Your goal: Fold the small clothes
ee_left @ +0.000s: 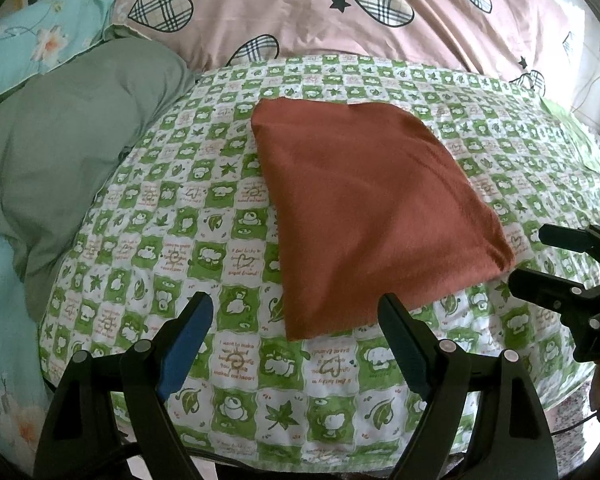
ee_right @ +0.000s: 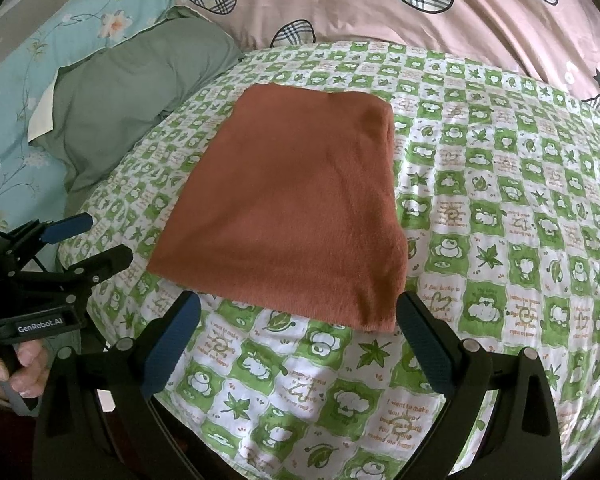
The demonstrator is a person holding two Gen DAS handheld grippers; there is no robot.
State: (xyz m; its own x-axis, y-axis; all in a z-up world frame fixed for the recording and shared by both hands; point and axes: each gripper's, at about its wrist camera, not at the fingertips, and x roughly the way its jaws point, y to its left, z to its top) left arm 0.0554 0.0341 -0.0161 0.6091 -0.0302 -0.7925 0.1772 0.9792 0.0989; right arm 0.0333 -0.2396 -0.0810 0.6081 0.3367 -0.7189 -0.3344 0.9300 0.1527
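A rust-red small garment [ee_left: 372,208] lies folded flat into a rough rectangle on the green-and-white checked cover [ee_left: 172,264]. It also shows in the right wrist view [ee_right: 296,216]. My left gripper [ee_left: 296,312] is open and empty, hovering just short of the garment's near edge. My right gripper [ee_right: 298,308] is open and empty, its jaws straddling the garment's near edge without touching it. The right gripper also shows at the right edge of the left wrist view [ee_left: 536,260]. The left gripper shows at the left of the right wrist view [ee_right: 96,236].
A grey-green pillow [ee_left: 68,152] lies to the left of the checked cover [ee_right: 500,240]. A pink quilt with plaid hearts [ee_left: 340,12] is bunched behind it. Light-blue floral bedding [ee_left: 32,44] is at the far left. The cover's near edge drops off below the grippers.
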